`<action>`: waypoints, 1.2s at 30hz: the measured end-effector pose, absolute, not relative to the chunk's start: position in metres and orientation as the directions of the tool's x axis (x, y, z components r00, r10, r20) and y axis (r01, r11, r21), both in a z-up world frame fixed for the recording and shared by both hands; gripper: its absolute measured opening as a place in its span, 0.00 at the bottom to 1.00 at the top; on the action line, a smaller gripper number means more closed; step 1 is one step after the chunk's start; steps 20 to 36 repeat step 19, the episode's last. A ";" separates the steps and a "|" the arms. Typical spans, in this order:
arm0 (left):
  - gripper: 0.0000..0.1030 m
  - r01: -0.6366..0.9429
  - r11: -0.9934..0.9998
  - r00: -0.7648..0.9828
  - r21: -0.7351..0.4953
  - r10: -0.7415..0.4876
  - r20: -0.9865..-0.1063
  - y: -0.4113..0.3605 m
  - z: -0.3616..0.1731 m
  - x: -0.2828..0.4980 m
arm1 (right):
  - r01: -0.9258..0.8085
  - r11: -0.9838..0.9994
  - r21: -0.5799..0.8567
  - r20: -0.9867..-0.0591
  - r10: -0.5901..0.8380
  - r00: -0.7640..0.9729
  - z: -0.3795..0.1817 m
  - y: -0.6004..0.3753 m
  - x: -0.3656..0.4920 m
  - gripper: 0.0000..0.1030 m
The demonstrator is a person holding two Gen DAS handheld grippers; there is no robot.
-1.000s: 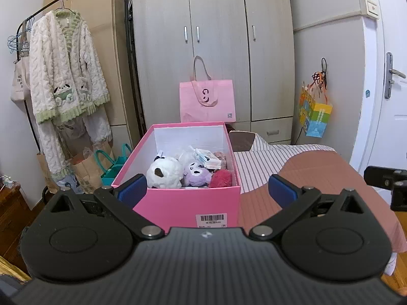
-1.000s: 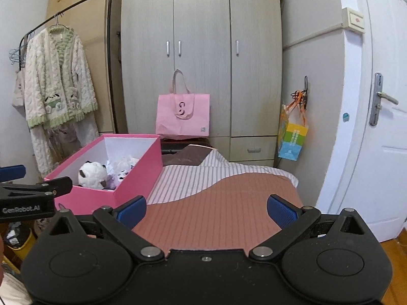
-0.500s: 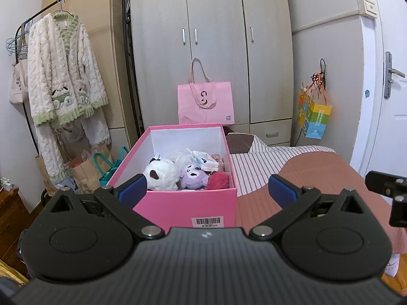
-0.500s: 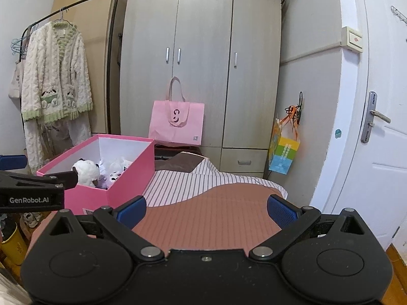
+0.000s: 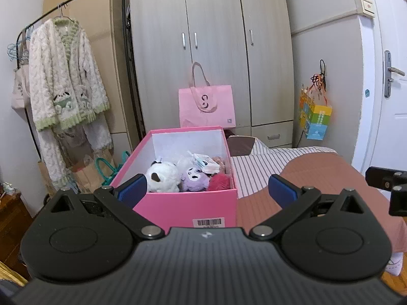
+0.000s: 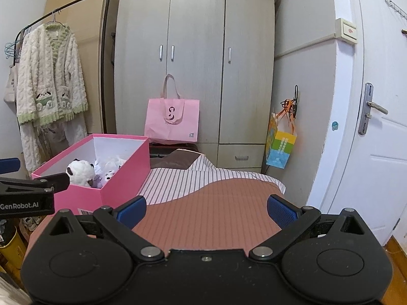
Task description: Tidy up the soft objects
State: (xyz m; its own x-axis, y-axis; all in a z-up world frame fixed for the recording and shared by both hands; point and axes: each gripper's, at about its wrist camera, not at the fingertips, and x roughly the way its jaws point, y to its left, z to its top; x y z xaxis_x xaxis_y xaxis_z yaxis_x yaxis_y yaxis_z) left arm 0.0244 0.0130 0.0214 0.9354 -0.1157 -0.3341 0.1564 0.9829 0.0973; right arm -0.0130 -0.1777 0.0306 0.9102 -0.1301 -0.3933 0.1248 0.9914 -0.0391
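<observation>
A pink box (image 5: 188, 206) (image 6: 122, 175) stands on the bed at its left side. Inside lie several plush toys: a white panda (image 5: 162, 176) (image 6: 80, 171), a purple one (image 5: 193, 180), a red fluffy one (image 5: 220, 181). My left gripper (image 5: 207, 189) is open and empty, held back from the box's near wall. My right gripper (image 6: 206, 209) is open and empty too, over the brown bedspread to the right of the box. Part of the left gripper (image 6: 28, 193) shows at the left edge of the right wrist view.
The bed (image 6: 216, 211) carries a brown and striped cover. Behind it are a grey wardrobe (image 6: 195, 58), a pink tote bag (image 6: 173, 119) and a colourful hanging bag (image 6: 279, 147). A clothes rack with a fluffy cardigan (image 5: 63, 81) stands left; a white door (image 6: 379, 139) is right.
Both grippers have drawn back and risen a little; the box looks smaller and lower in both views. Both stay open and empty.
</observation>
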 end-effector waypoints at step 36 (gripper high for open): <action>1.00 0.153 0.984 0.936 0.092 -0.114 -0.334 0.014 0.024 0.020 | 0.117 0.992 -0.037 -0.396 -0.122 0.910 0.029 -0.178 -0.013 0.99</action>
